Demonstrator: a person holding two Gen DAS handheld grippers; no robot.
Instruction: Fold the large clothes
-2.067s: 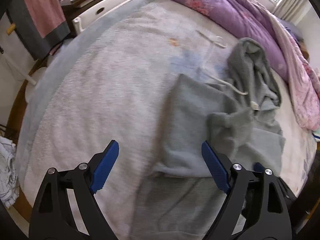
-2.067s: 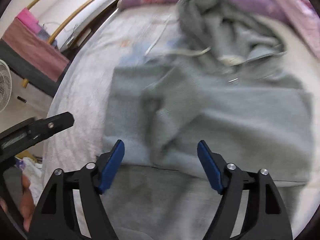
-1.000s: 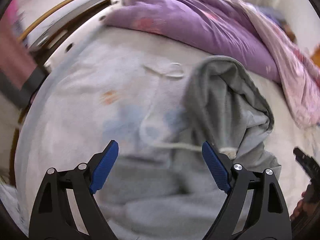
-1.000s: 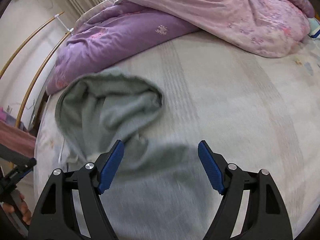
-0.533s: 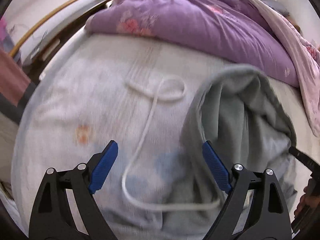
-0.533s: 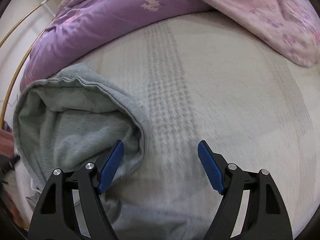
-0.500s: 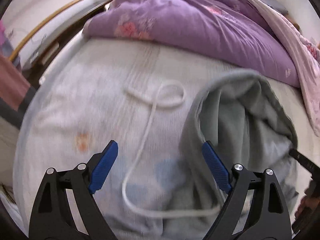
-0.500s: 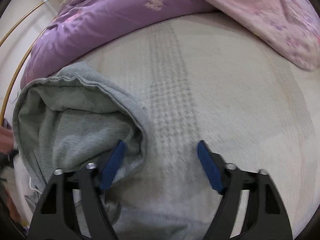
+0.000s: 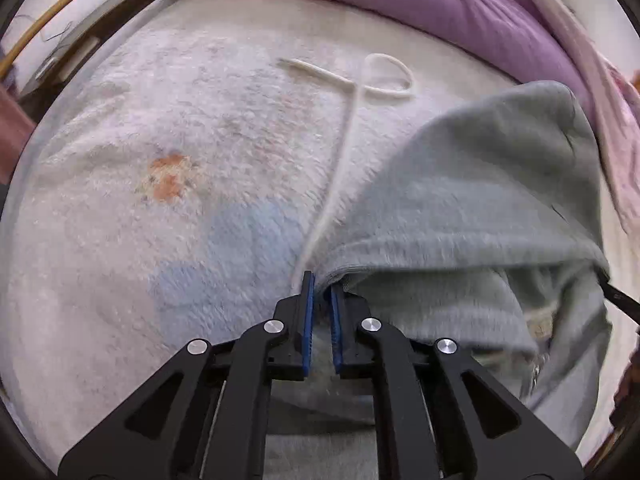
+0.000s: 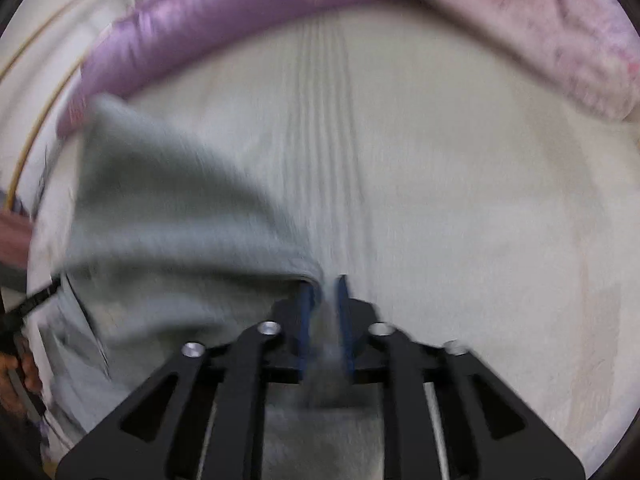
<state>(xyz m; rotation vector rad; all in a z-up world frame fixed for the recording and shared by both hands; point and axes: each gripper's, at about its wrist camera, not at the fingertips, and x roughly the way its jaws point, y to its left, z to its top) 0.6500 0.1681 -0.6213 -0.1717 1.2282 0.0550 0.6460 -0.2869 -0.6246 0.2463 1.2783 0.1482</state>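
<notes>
A grey fleece hoodie (image 9: 472, 216) lies on the bed with its hood toward the purple quilt. My left gripper (image 9: 321, 286) is shut on the hood's left edge, where the white drawstring (image 9: 344, 128) comes out and loops across the blanket. The hoodie also shows in the right wrist view (image 10: 172, 216), blurred. My right gripper (image 10: 323, 286) is shut on the hood's right edge. Both grippers are low at the bed surface.
A pale fleece blanket (image 9: 120, 200) with an orange and a blue patch covers the bed; it also shows in the right wrist view (image 10: 460, 200). A purple quilt (image 9: 440, 8) and a pink quilt (image 10: 560, 40) lie bunched at the head. A wooden bed frame (image 9: 60, 4) runs along the far left.
Both grippers moved forward from the hoodie's body to the hood, dropped down, and went from wide open to shut on the hood's two edges.
</notes>
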